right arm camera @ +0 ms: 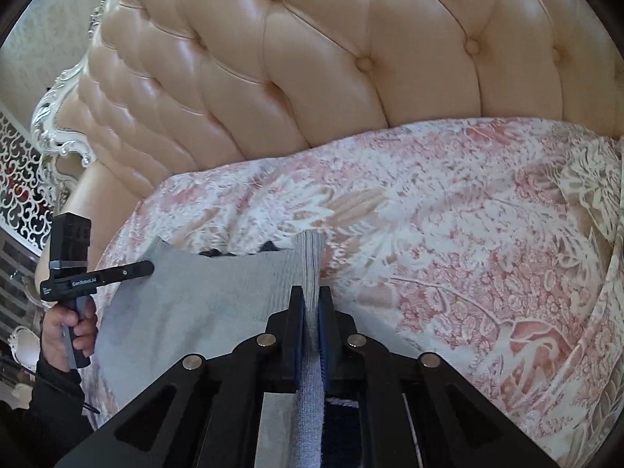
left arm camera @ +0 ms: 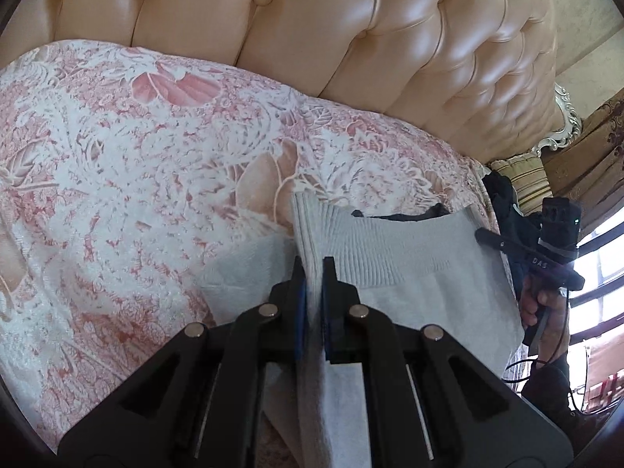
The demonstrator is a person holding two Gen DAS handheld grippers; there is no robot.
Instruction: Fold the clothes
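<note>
A light grey knit garment (left arm camera: 409, 273) with a ribbed hem hangs stretched between my two grippers above the bed. My left gripper (left arm camera: 314, 269) is shut on one corner of the ribbed edge. My right gripper (right arm camera: 311, 296) is shut on the other corner of the grey garment (right arm camera: 202, 296). The right gripper also shows in the left wrist view (left arm camera: 483, 236) at the far right, held by a hand. The left gripper shows in the right wrist view (right arm camera: 146, 267) at the left. A dark piece of cloth (left arm camera: 405, 212) peeks from behind the garment's top edge.
A pink and white floral bedspread (left arm camera: 136, 163) covers the bed below. A tufted cream leather headboard (right arm camera: 312, 78) stands behind it. Curtains and a window (left arm camera: 596, 257) are at the right, a patterned screen (right arm camera: 23, 179) at the left.
</note>
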